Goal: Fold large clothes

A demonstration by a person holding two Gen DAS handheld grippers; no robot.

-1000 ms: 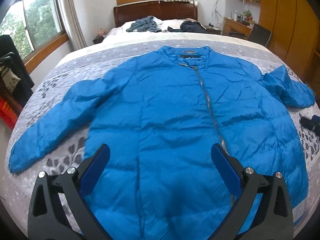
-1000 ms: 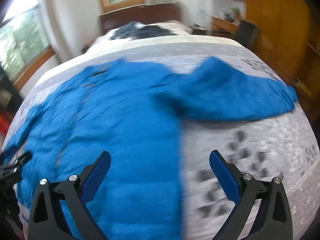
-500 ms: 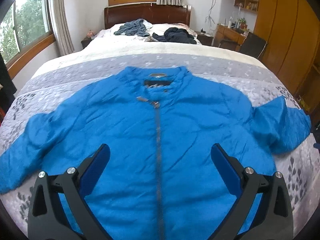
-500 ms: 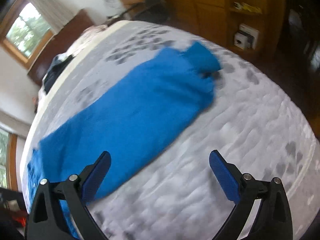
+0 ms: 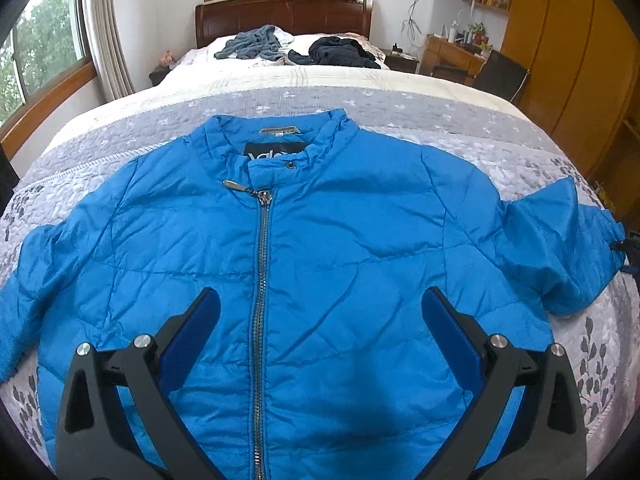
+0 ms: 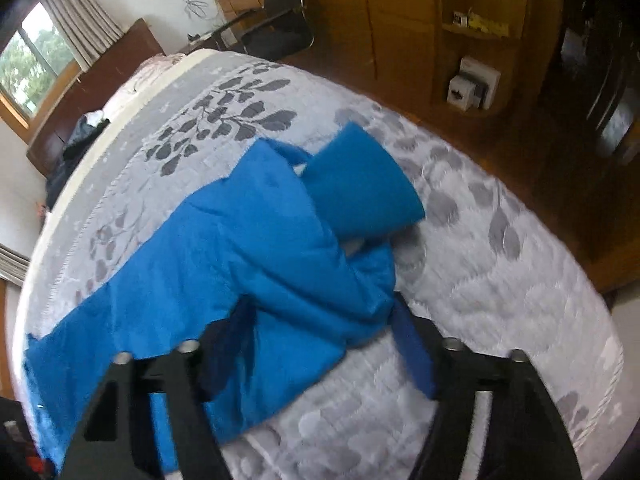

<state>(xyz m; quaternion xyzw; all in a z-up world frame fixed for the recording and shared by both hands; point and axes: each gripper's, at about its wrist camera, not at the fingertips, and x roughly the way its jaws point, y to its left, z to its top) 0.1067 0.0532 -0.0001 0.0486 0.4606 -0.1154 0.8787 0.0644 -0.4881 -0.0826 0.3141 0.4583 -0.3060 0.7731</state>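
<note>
A bright blue puffer jacket (image 5: 340,240) lies zipped and face up on the grey leaf-patterned quilt (image 5: 400,108), collar toward the headboard. My left gripper (image 5: 320,300) hovers open over the jacket's lower chest, one finger on each side of the zipper (image 5: 260,280). In the right wrist view the jacket's right sleeve (image 6: 256,248) lies bunched near the bed's edge, its cuff (image 6: 360,192) folded over. My right gripper (image 6: 320,308) has its jaws drawn in on the sleeve's fabric. The right gripper also shows as a dark shape (image 5: 630,248) at that sleeve's end.
Two heaps of dark clothes (image 5: 252,42) (image 5: 340,52) lie by the wooden headboard (image 5: 284,12). A desk and chair (image 5: 496,72) and a wooden wardrobe (image 5: 572,40) stand to the right. Beyond the bed's edge is wooden floor (image 6: 520,168) with shelves holding small boxes (image 6: 474,84).
The left gripper has swung round to face the collar squarely and come closer. The right gripper has dropped onto the right sleeve and its jaws have narrowed around the fabric.
</note>
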